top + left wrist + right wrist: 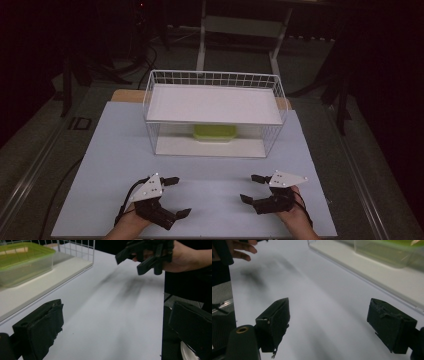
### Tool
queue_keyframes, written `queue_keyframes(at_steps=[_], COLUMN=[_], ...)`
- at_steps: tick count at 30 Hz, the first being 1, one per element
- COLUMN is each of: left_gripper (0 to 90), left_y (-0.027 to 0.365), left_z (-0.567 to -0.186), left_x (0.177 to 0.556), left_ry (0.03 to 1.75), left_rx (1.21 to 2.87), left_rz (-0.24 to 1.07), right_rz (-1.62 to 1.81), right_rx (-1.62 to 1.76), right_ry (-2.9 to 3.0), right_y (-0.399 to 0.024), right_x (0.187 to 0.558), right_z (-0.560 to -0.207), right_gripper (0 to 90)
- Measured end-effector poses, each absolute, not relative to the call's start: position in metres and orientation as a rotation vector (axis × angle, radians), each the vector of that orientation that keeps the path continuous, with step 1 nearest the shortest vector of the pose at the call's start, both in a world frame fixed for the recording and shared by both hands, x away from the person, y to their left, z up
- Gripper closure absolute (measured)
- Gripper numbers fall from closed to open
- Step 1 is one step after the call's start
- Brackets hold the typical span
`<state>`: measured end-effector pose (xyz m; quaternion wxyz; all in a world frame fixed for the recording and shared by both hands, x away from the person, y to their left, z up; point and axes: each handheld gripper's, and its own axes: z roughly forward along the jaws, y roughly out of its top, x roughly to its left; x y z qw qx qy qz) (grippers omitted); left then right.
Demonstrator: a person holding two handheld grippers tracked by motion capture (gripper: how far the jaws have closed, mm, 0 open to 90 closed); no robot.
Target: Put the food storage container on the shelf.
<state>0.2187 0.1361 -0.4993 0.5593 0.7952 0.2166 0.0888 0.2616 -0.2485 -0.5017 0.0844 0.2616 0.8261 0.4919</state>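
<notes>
One pale desk [115, 165] carries everything here, and the largest thing on it is a white wire basket [212, 80] set toward the far edge, roughly centred between the left and right edges. The basket has a flat white shelf [215, 104] across its upper part and a white floor beneath, open toward the person. On that floor, under the shelf, sits a clear box with a green lid [215, 132], a little right of the basket's middle; its long axis runs side to side, parallel to the desk's far edge. Whether the box holds anything cannot be told; through its clear wall in the left gripper view [25, 262] it looks empty. The shelf on top bears nothing. Near the desk's near edge hover the two tools, well apart from each other and from the basket. The left tool [177, 196] is near the near-left part of the desk, its jaws spread wide with nothing between them, as its own camera shows bare desk between the two black pads. The right tool [252, 188] sits toward the near-right, jaws likewise released and holding nothing. The box lies straight ahead of both, beyond them toward the far edge, and slightly nearer to the right tool's side. Any reach for it would, I judge, have to go in low through the basket's open front, under the shelf, with the jaws closing across the box's short width.
</notes>
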Motion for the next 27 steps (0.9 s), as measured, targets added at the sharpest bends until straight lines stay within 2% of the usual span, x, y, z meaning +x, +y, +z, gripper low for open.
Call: queue_keyframes(at_steps=[27], left_gripper=[0.1], left_y=[0.1381], left_z=[-0.5072], left_x=[0.2243], left_ry=[0.555], left_rx=[1.828], left_rz=[0.181], right_rz=[1.480], right_rx=[0.775], right_ry=[2.469], right_y=[-0.2525], right_x=[0.2664], right_z=[-0.5041], right_gripper=[18.3])
